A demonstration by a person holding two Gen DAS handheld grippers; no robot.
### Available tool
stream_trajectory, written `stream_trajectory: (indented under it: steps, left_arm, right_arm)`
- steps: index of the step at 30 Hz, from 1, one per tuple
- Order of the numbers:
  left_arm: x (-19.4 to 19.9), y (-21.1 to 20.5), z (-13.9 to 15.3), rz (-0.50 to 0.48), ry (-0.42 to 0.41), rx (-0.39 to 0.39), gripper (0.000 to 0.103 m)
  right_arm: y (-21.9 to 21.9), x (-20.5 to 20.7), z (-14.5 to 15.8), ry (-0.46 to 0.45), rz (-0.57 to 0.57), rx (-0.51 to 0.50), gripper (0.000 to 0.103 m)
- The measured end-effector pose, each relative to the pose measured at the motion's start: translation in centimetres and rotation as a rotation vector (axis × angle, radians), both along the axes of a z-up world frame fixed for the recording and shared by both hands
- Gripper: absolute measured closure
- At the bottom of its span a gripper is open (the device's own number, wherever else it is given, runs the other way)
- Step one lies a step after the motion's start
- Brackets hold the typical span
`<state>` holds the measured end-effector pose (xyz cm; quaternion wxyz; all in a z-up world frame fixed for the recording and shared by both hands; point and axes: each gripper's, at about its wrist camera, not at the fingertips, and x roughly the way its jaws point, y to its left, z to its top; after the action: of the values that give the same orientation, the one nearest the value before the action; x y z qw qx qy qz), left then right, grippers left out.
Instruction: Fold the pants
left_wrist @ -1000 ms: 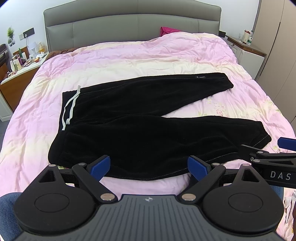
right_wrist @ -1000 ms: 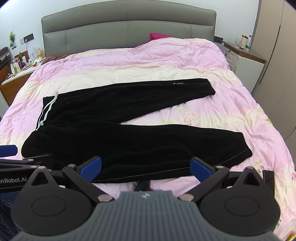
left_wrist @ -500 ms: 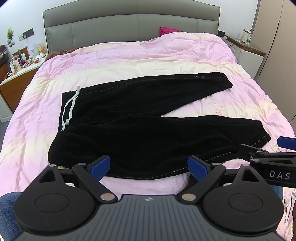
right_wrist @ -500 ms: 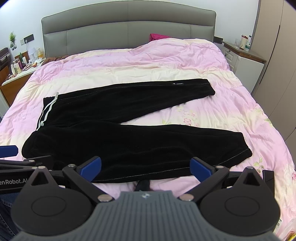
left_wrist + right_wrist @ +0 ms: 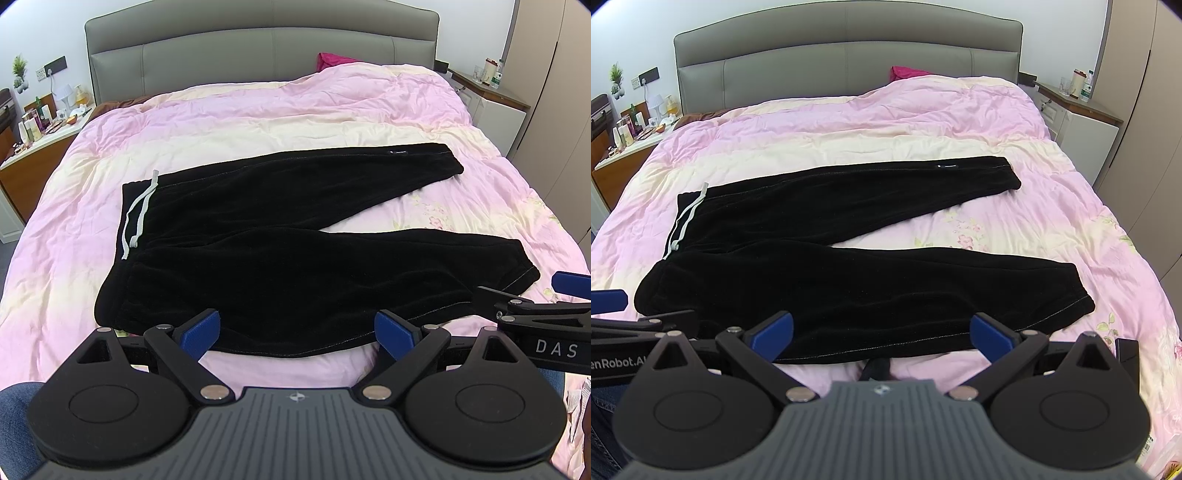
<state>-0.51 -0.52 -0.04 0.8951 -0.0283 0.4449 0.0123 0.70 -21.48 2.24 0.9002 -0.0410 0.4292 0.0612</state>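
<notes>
Ahead of both wide-open grippers, L (image 5: 297, 330) & R (image 5: 881, 330), black sweatpants (image 5: 295, 236) lie unfolded w/ legs splayed; single-layer pinch risks bunching.

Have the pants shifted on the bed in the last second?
No. The pants lie in the same spot on the pink duvet, legs still spread apart.
</notes>
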Motion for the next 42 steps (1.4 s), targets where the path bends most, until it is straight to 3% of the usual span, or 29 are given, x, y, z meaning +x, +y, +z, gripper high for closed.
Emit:
stream_trajectory:
  steps: [23, 28, 34, 39, 42]
  left_arm:
    - [0.4, -0.3, -0.6, -0.031, 0.005, 0.027, 0.000]
    - [1.2, 0.6, -2.0, -0.045, 0.022, 0.067, 0.000]
    - [2.4, 3.2, -3.5, -0.048, 0.027, 0.046, 0.000]
    - [3.1, 4.6, -4.8, -0.069, 0.023, 0.134, 0.005]
    - [3.6, 5.4, -5.9, -0.140, 0.007, 0.174, 0.005]
  right_arm:
    - [-0.2, 0.0, 0.1, -0.013, 0.011, -0.012, 0.005]
    - [-1.2, 1.2, -0.6, -0.043, 0.042, -0.091, 0.005]
    - [-4.2, 3.5, -2.4, -0.053, 0.053, -0.191, 0.005]
    - [-6.4, 5.6, -4.2, -0.079, 0.120, -0.262, 0.005]
    - [-7.9, 6.8, -5.2, -0.107, 0.172, -0.292, 0.005]
